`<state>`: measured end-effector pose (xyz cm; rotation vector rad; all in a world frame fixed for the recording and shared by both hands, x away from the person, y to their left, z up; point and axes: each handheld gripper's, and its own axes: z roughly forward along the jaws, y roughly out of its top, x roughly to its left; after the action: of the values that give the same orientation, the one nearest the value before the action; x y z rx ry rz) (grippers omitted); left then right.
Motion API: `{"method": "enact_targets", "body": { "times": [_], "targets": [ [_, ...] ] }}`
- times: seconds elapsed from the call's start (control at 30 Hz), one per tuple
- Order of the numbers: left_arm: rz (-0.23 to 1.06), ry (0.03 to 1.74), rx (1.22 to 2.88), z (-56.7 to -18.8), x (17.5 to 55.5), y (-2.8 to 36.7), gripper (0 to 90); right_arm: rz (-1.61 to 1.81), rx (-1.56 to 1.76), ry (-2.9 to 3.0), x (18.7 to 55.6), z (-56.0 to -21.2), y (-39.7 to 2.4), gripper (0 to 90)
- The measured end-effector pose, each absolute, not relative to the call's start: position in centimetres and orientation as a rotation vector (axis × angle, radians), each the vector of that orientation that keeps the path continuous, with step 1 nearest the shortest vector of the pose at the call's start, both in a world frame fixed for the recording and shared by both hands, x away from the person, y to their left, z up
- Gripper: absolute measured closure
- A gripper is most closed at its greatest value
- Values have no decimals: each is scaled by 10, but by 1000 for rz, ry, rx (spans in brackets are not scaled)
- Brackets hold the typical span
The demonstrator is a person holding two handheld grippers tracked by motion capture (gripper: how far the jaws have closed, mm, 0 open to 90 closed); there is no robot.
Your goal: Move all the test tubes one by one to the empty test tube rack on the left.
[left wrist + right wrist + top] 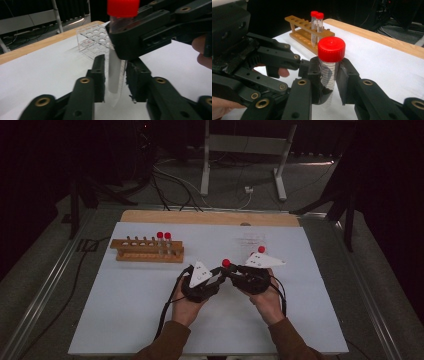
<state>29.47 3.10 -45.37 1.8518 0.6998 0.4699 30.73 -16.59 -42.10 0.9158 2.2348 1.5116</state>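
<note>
Now both grippers on tube [329, 72]

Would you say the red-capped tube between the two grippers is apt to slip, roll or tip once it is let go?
The tube looks smooth, clear plastic, so it may slip between the fingers. Its round body would probably roll if laid flat. Its tapered tip suggests it would not stand alone, so it likely needs the wooden rack.

sleeves [167, 340]: brown | jaws: black, brass rivets | plates: grey, three-cornered
</note>
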Motion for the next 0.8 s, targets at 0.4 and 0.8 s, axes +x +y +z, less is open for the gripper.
{"method": "enact_targets", "body": {
  "times": [0.4,0.8],
  "targets": [
    [476,691,1859,-455,296,31,761,1538,919,2239,308,-421,-169,569],
    [478,747,1820,-452,302,45,761,1507,963,2206,310,-420,-182,114]
  ]
}}
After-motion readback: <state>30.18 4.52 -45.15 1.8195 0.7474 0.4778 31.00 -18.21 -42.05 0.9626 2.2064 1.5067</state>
